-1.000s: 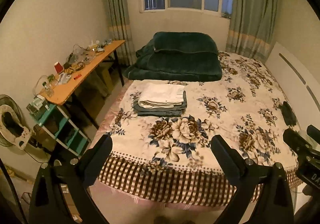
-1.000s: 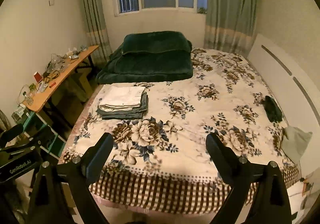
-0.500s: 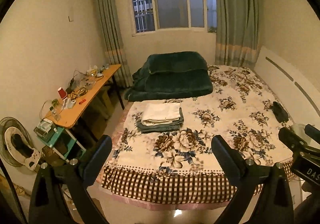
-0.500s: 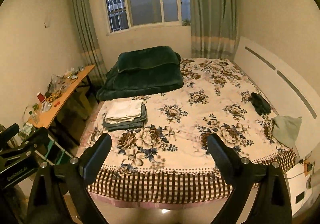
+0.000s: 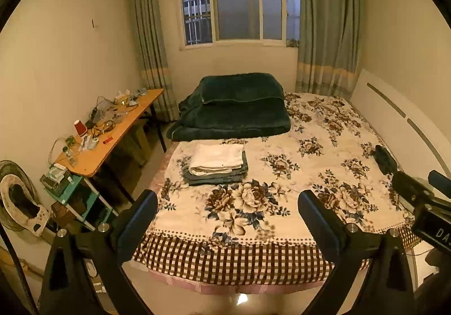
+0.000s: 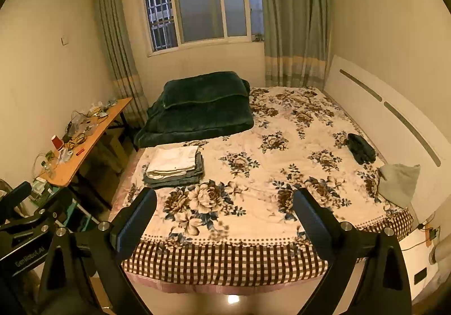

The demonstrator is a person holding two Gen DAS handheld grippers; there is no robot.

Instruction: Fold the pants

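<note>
A small bedroom with a flowered bed (image 5: 310, 151). The folded pants (image 5: 215, 165) sit stacked left of centre. Both the left gripper (image 5: 227, 215) and right gripper (image 6: 224, 210) hang open, empty, well short. The cloth is likely soft and limp; pinch waistband corners.

The bedspread (image 5: 282, 146) is soft matt cloth, flower-printed, checked along its hem. At 12 o'clock lies a plush, faintly sheeny green quilt (image 5: 236, 106). At 10 o'clock the stack (image 5: 215, 165) is smooth white cloth over coarser grey denim. The desk (image 5: 118, 132) is smooth wood. The headboard (image 6: 394, 112) looks glossy white. The fingers (image 5: 135, 219) are matt black plastic.
</note>
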